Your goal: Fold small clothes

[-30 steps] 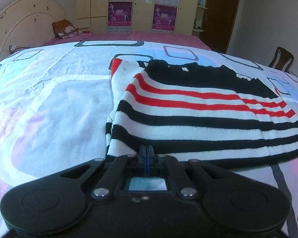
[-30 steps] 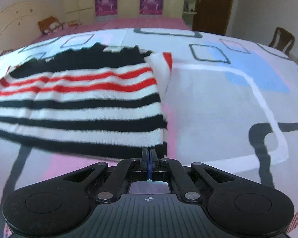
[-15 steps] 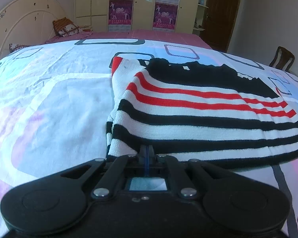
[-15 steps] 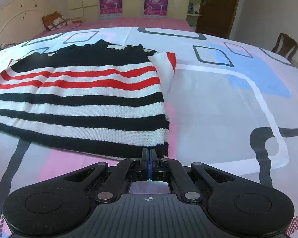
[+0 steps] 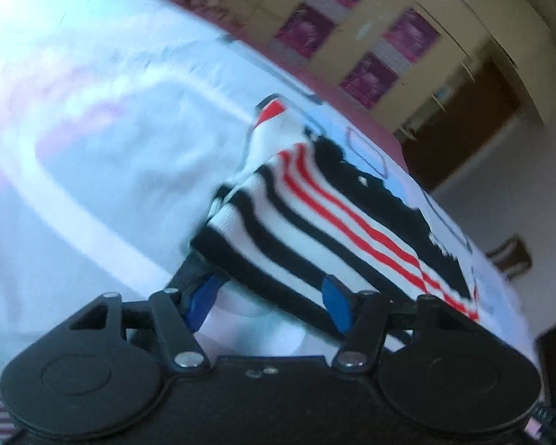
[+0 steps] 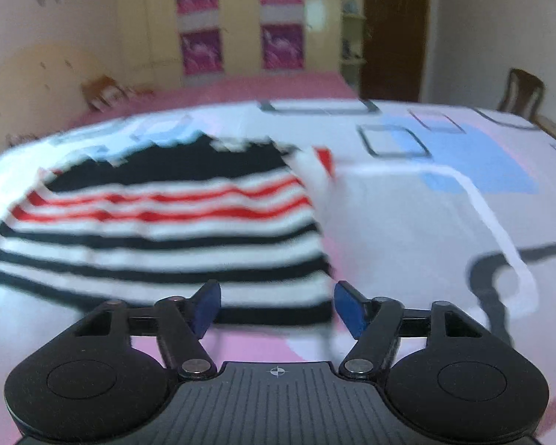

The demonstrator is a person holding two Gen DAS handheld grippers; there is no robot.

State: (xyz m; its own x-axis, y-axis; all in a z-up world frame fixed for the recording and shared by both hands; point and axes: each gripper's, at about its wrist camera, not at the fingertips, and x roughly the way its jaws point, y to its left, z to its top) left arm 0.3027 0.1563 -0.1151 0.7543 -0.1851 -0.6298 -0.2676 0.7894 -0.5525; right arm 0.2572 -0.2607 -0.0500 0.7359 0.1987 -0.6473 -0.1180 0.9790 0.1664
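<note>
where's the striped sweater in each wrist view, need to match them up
Left wrist view: the striped sweater runs tilted from the centre to the lower right, its near black hem above the left gripper, whose jaws have just been opening.
Right wrist view: the striped sweater fills the left and centre, its near right corner at the right gripper, jaws just opened too.
Shared landmark: the purple posters on the wardrobe.
</note>
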